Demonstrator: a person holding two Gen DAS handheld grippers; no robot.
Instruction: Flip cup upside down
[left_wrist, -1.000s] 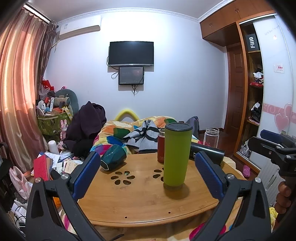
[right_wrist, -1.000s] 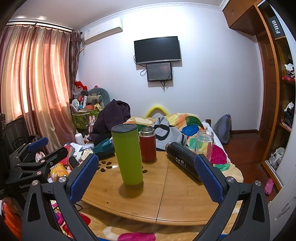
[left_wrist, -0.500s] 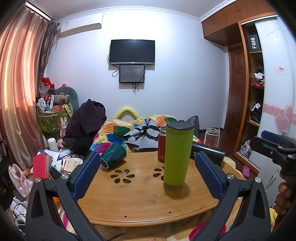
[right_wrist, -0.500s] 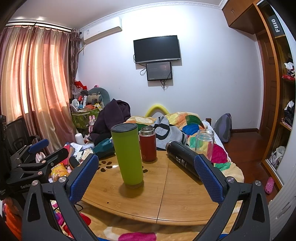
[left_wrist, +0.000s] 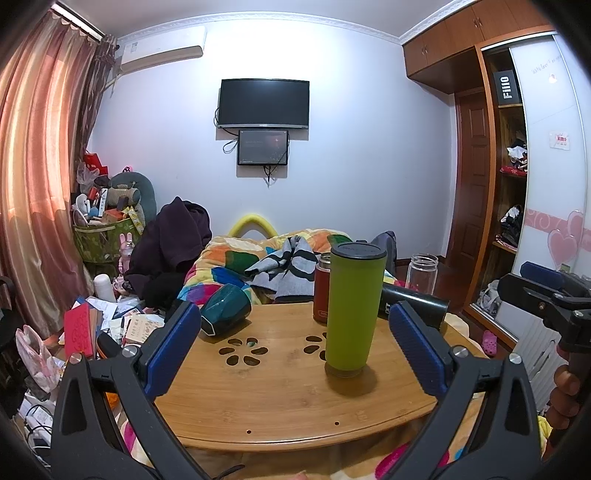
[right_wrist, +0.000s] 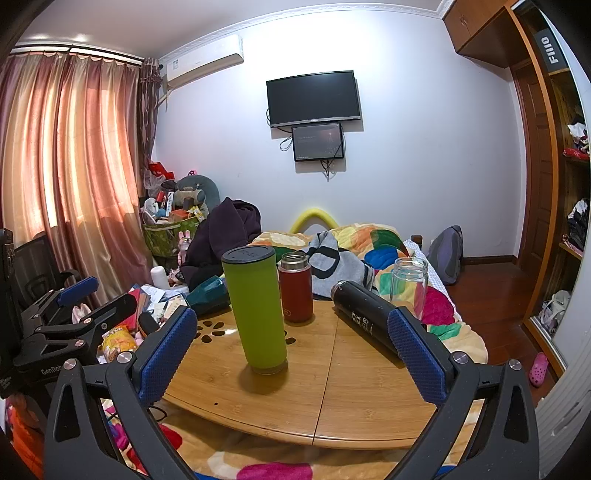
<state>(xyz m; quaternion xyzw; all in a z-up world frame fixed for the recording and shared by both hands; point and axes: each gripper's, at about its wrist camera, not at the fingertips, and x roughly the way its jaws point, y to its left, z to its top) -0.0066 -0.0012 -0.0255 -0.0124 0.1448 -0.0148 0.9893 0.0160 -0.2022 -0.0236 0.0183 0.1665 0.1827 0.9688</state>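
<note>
holding both claws, left (left_wrist: 293, 339) and right (right_wrist: 291, 341), wide apart with nothing in them, we see the green cup (right_wrist: 255, 308) standing on the table (right_wrist: 369, 398); which end is up we cannot tell.

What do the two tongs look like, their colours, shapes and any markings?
Both are alike: black plastic frames with triangular cut-outs, silver screws at the joints, and long blue textured pads on the inner faces. The left tongs and right tongs each spread in a V. Seen from the right wrist camera, the left tool's black body bears white lettering starting "GenRob". No cables or sleeves show.
</note>
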